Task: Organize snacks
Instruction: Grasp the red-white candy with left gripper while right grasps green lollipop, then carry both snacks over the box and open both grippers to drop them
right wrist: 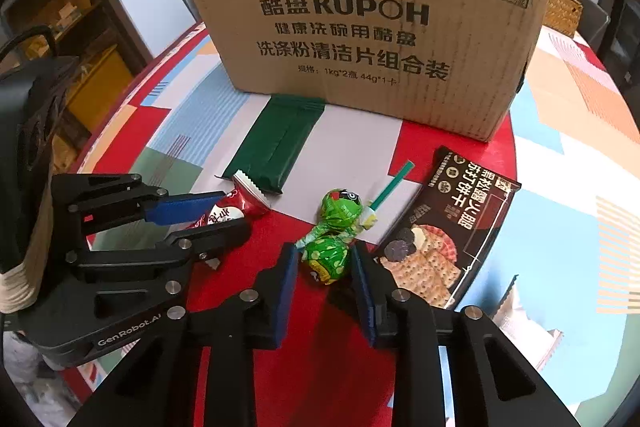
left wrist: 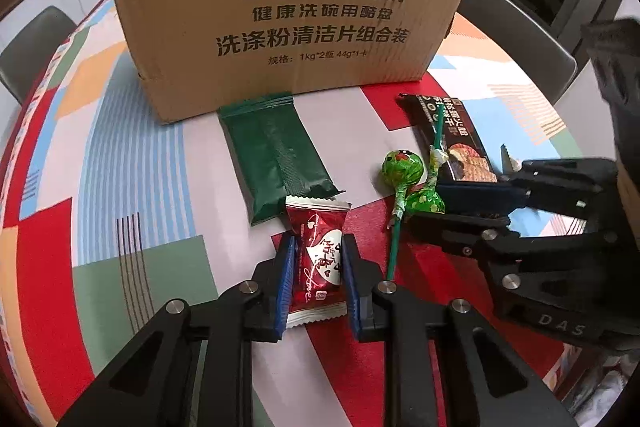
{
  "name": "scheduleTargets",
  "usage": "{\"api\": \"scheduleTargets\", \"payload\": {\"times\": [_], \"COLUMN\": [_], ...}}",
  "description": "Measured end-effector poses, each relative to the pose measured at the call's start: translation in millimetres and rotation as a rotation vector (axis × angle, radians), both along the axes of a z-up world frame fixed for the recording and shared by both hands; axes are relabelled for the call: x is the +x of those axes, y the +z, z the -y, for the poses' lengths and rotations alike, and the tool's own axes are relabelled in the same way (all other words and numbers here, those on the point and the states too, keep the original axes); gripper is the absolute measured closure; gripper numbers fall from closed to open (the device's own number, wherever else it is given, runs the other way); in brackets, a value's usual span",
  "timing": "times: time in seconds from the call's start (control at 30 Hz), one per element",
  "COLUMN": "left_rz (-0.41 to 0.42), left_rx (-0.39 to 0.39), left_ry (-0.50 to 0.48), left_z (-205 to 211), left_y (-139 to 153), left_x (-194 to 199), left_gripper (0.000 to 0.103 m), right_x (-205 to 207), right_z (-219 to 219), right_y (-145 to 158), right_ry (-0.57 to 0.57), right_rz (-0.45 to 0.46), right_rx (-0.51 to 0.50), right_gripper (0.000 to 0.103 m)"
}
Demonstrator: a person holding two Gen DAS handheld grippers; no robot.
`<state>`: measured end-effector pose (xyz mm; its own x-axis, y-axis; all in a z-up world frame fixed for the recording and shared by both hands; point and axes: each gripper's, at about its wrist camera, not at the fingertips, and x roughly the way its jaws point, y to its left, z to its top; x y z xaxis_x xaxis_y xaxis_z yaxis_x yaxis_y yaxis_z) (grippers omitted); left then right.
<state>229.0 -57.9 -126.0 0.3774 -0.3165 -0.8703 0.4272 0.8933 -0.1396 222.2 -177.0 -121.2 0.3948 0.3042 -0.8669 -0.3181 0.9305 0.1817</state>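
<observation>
I have the left gripper (left wrist: 316, 269) clamped on the red candy (left wrist: 316, 259) and the right gripper (right wrist: 325, 273) on a green lollipop (right wrist: 326, 257), both resting on the bench (left wrist: 132, 155), ready for the cardboard box (left wrist: 288, 7) at twelve o'clock.

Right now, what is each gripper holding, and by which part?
The left gripper clamps the red candy across its middle. The right gripper clamps the nearer green lollipop by its wrapped head.
</observation>
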Motion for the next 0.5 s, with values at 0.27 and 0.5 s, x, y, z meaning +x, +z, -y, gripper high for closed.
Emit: {"api": "scheduleTargets", "payload": {"times": [0.27,0.5], "left_rz": [0.016,0.047], "left_rx": [-0.025,-0.045], "left_ry": [0.019,0.031], "left_z": [-2.0,-1.5], "left_y": [9.0,25.4], "left_x": [-7.8,-14.4], "left_gripper": [0.081,0.081], "right_x": [-6.3,-17.3], "right_z": [2.5,9.1], "right_y": [-1.5,12.6], "right_ry": [-0.014,-0.037], "right_rz": [0.006,0.049], "right_rx": [0.012,0.018], "right_gripper": [0.077,0.077]}}
